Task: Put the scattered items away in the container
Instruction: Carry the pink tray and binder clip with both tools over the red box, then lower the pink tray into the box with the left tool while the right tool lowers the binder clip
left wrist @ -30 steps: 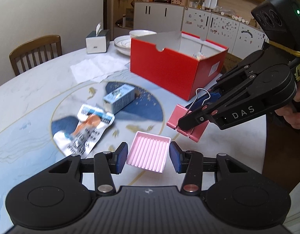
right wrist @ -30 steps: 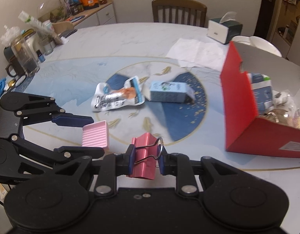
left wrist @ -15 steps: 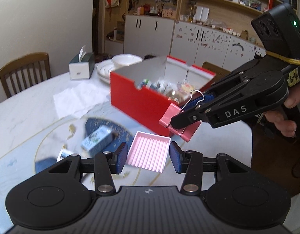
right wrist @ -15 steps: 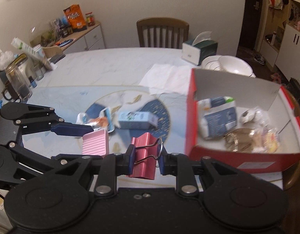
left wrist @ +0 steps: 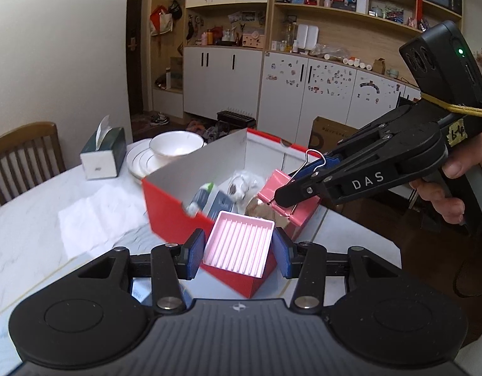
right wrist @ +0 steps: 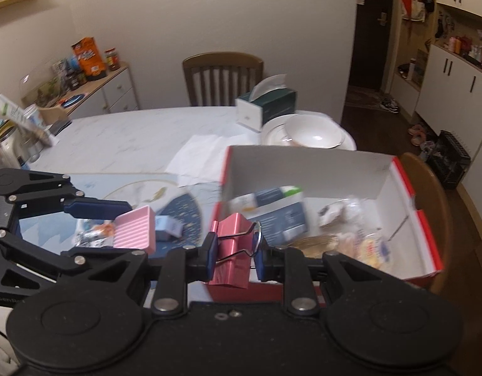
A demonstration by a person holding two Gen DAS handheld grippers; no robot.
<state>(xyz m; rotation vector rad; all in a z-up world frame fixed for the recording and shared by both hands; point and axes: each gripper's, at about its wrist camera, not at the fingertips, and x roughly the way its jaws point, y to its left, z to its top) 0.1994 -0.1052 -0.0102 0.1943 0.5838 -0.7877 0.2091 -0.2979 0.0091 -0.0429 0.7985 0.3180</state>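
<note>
My left gripper (left wrist: 239, 252) is shut on a pink ribbed tray (left wrist: 241, 238), held over the near corner of the red box (left wrist: 165, 206). My right gripper (right wrist: 234, 252) is shut on a pink binder clip (right wrist: 233, 235), and this clip (left wrist: 291, 200) hangs above the box's open top. The box (right wrist: 303, 166) has white inner walls and holds several packets. In the right wrist view the left gripper (right wrist: 134, 230) with its tray (right wrist: 136, 219) is to the left. A small blue carton (right wrist: 169, 225) and a crumpled wrapper (right wrist: 90, 235) lie on the table beneath it.
A tissue box (left wrist: 103, 153), a bowl on plates (left wrist: 175, 147) and a white napkin (left wrist: 96, 216) sit beyond the box. Wooden chairs (right wrist: 222, 75) stand at the table's edge. Jars (right wrist: 9, 138) crowd the far left. A person's hand (left wrist: 454, 188) holds the right gripper.
Both grippers have risen and swung from above the table's blue centre to over the red box, each carrying its load. The carton and wrapper have stayed on the table.
</note>
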